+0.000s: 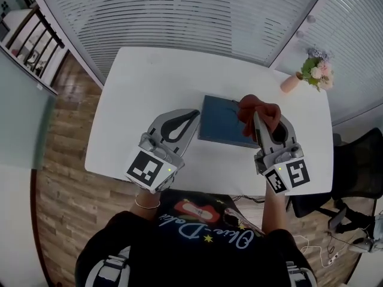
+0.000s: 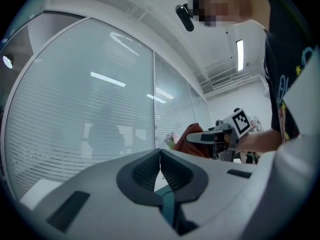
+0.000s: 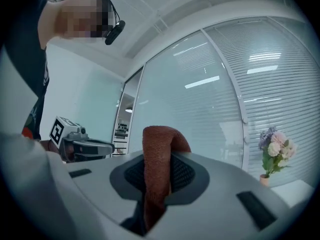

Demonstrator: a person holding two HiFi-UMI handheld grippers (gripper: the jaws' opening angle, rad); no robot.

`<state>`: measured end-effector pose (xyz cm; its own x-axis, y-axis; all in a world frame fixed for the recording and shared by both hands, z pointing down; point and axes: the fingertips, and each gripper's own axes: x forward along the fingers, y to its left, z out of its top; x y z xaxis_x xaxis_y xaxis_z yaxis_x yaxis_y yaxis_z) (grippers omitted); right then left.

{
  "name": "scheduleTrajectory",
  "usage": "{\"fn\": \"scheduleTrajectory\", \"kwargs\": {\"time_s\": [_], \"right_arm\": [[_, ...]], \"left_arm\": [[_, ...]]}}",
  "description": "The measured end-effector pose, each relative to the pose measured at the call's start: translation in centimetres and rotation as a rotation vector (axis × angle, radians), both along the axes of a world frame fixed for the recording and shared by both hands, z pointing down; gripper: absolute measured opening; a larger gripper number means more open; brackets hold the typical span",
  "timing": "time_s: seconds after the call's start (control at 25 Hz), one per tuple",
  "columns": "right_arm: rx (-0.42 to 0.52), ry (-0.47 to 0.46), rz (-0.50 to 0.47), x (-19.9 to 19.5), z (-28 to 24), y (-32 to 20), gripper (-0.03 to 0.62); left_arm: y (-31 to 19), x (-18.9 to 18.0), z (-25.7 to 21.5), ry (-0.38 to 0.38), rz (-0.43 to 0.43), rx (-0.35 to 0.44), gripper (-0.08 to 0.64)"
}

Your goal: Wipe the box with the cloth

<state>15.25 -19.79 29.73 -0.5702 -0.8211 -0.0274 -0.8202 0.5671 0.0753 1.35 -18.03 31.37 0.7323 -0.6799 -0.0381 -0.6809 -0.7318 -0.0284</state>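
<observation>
On the white table (image 1: 131, 100) lay the blue box (image 1: 218, 121), the right gripper (image 1: 256, 117) clamping the red cloth (image 1: 263, 109) seemingly just over its right end, the left gripper (image 1: 192, 113) closed on nothing beside it; pressing flat and sweeping leftward would suit.

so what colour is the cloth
Rusty reddish brown; the cloth shows best in the right gripper view.

My head camera looks steeply down from above onto the desk (image 1: 149, 88). The camera on my left gripper (image 2: 160, 153) sits close behind the jaws and tilts up over the desk toward the blinds (image 2: 75, 129). The one on my right gripper (image 3: 159, 159) does likewise. Each catches the other gripper above the desk. All three views share the cloth (image 1: 258, 109). The flowers (image 3: 275, 151) at the desk's far corner show in the head and right gripper views.
</observation>
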Motion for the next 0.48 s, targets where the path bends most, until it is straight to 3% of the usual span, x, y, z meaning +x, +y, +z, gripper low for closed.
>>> {"fn": "scheduleTrajectory", "kwargs": {"time_s": [0.32,0.48], "right_arm": [[-0.041,0.135,0.001,-3.2,3.3,-7.5,0.057],[-0.056,0.273,-0.011,-5.6,5.4,-10.8,0.057]], "left_arm": [[-3.0,-2.2,1.8,0.031,-0.006,-0.034,0.005],[-4.4,-2.6,2.6,0.042,0.005,-0.04,0.005]]}}
